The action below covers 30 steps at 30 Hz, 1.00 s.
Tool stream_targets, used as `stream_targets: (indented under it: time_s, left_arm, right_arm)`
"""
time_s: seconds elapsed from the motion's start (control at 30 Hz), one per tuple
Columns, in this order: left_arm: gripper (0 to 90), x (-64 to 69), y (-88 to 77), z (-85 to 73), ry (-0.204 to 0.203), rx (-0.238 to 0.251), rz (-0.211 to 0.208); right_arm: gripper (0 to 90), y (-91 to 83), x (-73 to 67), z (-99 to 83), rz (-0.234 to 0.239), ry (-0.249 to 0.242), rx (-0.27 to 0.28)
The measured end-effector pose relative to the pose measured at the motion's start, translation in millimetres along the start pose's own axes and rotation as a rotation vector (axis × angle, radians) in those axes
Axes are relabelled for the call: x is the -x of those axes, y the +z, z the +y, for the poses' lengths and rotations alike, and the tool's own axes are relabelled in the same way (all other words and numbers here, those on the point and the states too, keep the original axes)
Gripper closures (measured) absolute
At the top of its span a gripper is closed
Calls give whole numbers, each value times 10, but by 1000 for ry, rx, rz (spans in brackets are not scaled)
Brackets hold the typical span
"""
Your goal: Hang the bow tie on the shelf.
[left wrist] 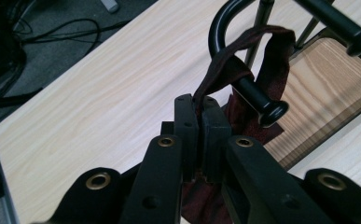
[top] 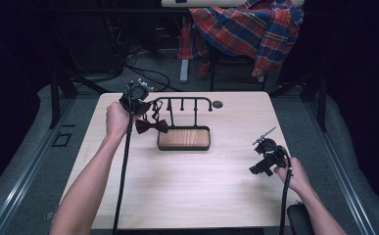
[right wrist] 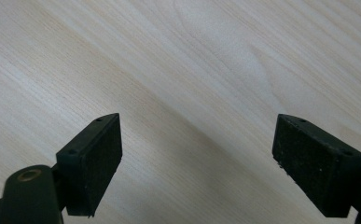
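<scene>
A big, pale wooden surface (top: 192,186), lying flat in the middle. Behind it, over a chair, a checked shirt (top: 248,29) in red and blue. On the far half of the surface, a black rack (top: 184,103) with a wooden tray base (top: 183,138) and small pegs sticking out from a bar on top. At the left end of the rack, the left gripper (left wrist: 199,116), held up in the left hand (top: 116,120). Shut tight on the thin strap of a dark red bow tie (top: 152,126), with no gap between the two black pads. The strap (left wrist: 262,42) looped up and over the curved left end of the rack, just above a round-tipped peg (left wrist: 262,100). The bow part hanging down beside the rack, near the left edge of the tray base, just off the surface as far as can be told. Well apart, low on the right side of the surface, the right gripper (right wrist: 197,158) in the right hand (top: 295,174). Wide open, with nothing but bare wood between its pads. A black cable (top: 123,181) trailing down from the left gripper along the arm.
</scene>
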<state>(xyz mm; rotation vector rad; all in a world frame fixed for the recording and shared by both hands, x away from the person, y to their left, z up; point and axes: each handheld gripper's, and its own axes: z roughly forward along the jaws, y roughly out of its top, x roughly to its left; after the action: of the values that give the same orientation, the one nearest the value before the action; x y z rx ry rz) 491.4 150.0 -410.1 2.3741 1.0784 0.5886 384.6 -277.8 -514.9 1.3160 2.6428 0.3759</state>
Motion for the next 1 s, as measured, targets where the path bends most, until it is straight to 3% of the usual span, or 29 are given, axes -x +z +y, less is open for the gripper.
stream_targets:
  time_s: [0.33,0.57,0.6,0.83,1.0]
  left_arm:
    - [853,3,133,-51,-17,-27,-5]
    - [781,-33,145,-92,-31,-39,-8]
    - [730,-44,148,-101,-36,-40,-8]
    - [614,-85,136,-149,-61,-42,4]
    - [452,-121,121,-189,-85,-51,16]
  right_arm:
    - [157,0,5,-2,1,-6,3]
    - [157,2,3,-3,0,-3,7]
    - [157,-1,1,-1,1,-1,0]
    - [157,0,1,-1,1,0,1]
    - [157,-2,1,0,1,-1,1]
